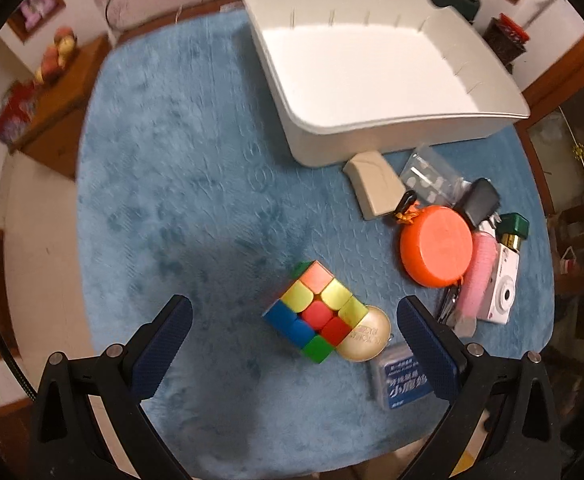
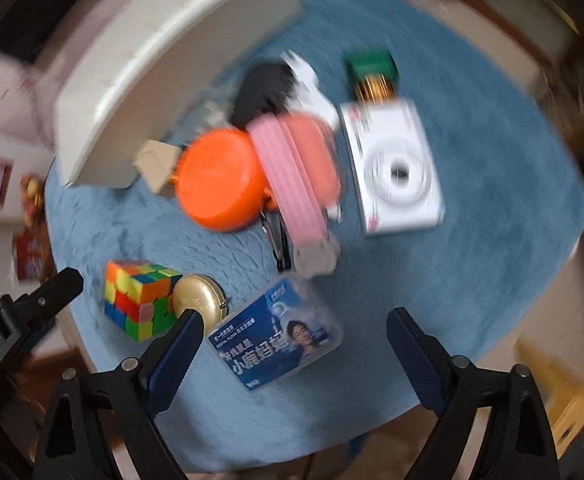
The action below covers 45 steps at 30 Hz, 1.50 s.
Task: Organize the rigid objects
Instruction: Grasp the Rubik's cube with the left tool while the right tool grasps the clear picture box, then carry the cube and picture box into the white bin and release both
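Left wrist: left hand-held gripper (image 1: pixel 293 322) down-pointing, spread over cube (image 1: pixel 315 314).

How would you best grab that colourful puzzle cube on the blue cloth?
Take the multicoloured plastic puzzle cube from straight above, jaws closing on two opposite flat side faces. It sits flat on the fluffy blue cloth, but a round gold tin touches one side, so I would probably use the two faces clear of the tin.

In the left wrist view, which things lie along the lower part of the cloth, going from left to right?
Left gripper finger → puzzle cube → gold round tin → blue packet → white camera.
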{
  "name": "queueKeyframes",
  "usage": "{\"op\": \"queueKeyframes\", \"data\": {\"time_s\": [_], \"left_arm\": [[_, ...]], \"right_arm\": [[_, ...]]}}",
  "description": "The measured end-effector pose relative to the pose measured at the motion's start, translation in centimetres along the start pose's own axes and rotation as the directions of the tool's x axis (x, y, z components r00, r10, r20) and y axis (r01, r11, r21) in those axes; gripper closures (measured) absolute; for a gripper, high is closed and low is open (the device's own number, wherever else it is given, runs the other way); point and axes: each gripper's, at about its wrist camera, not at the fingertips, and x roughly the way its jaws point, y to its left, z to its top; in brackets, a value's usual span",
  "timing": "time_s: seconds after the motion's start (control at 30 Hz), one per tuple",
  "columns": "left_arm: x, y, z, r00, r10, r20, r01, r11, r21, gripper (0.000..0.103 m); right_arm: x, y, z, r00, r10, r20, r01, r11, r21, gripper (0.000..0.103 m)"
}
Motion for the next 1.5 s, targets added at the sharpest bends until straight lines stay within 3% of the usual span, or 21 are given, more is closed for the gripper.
{"op": "queueKeyframes", "data": {"time_s": [0.17, 0.33, 0.47, 0.7, 0.87, 1.0, 1.07, 1.17, 1.27, 1.5], "left_arm": [[3.2, 0.7, 0.7, 0.995, -0.022, -0.1, 0.011, 0.994, -0.108, 0.003], [5.3, 1.3, 0.9, 0.986, -0.048, -0.158, 0.016, 0.98, -0.198, 0.003], [6.5, 1.5, 0.9, 0.979, -0.062, -0.193, 0.011, 0.967, -0.254, 0.003], [9.0, 1.6, 0.9, 0.96, -0.114, -0.255, 0.028, 0.947, -0.319, 0.01], [10.9, 1.2, 0.7, 0.954, -0.081, -0.287, -0.014, 0.949, -0.316, 0.016], [11.8, 1.4, 0.5, 0.948, -0.063, -0.311, -0.044, 0.945, -0.325, 0.027], [12.1, 1.8, 0.2, 0.948, -0.07, -0.309, -0.036, 0.946, -0.323, 0.028], [11.3, 2.7, 0.1, 0.945, -0.085, -0.317, -0.017, 0.952, -0.306, 0.03], [10.5, 3.7, -0.2, 0.943, -0.105, -0.317, 0.016, 0.962, -0.271, 0.033], [6.9, 4.6, -0.8, 0.96, -0.125, -0.25, 0.088, 0.985, -0.151, 0.033]], "right_arm": [[2.0, -0.2, -0.3, 0.999, -0.019, -0.034, 0.023, 0.989, 0.148, 0.011], [3.7, -1.8, -0.2, 0.998, -0.019, -0.067, 0.038, 0.953, 0.299, 0.011], [5.1, -2.2, 0.3, 0.995, -0.014, -0.098, 0.048, 0.933, 0.356, 0.02], [6.0, -0.8, 0.9, 0.988, -0.094, -0.123, 0.127, 0.947, 0.296, 0.024], [6.8, 0.2, 0.8, 0.982, -0.112, -0.151, 0.147, 0.957, 0.25, 0.025], [6.9, 0.8, 0.4, 0.981, -0.109, -0.158, 0.145, 0.96, 0.241, 0.031], [6.4, 1.7, -1.8, 0.984, -0.094, -0.154, 0.13, 0.961, 0.244, 0.035], [6.6, 0.8, -2.2, 0.986, -0.057, -0.154, 0.092, 0.968, 0.233, 0.035], [5.6, 0.2, -2.7, 0.991, -0.044, -0.122, 0.069, 0.977, 0.204, 0.035], [-0.1, 2.0, -2.1, 0.997, -0.059, 0.052, 0.054, 0.993, 0.101, 0.035]]}}
